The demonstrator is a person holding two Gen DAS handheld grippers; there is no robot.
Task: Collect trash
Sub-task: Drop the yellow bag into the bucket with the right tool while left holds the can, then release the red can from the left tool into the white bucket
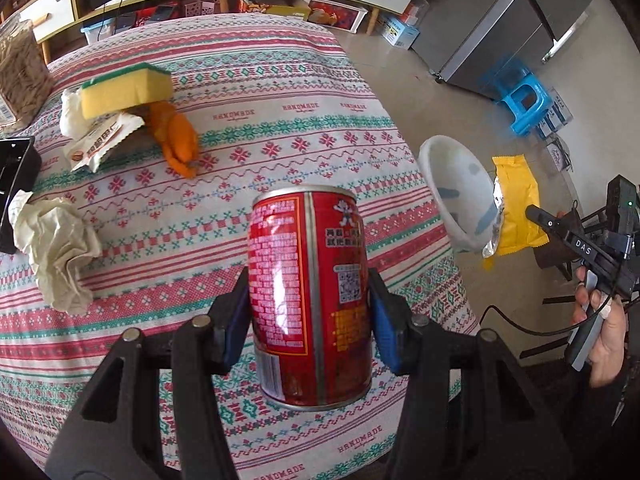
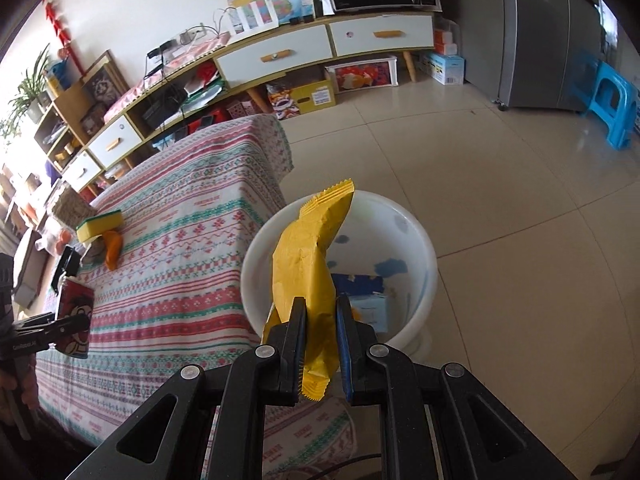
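Left gripper: clamped on upright red printed drink can above striped tablecloth. Round white plastic bin at three o'clock, off the table edge. Right gripper, nearer: pinching crinkled yellow foil wrapper directly over bin, long axis toward twelve.

bin contents half-hidden — can print blurred

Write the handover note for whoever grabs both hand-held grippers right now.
Left hand-held gripper: shut on the red can, held above the table.
Right hand-held gripper: shut on the yellow wrapper, over the white bin beside the table.
Done: some trash already lies in the bin.
Left: drop the wrapper, bin the can, then collect the crumpled tissue and snack wrapper.
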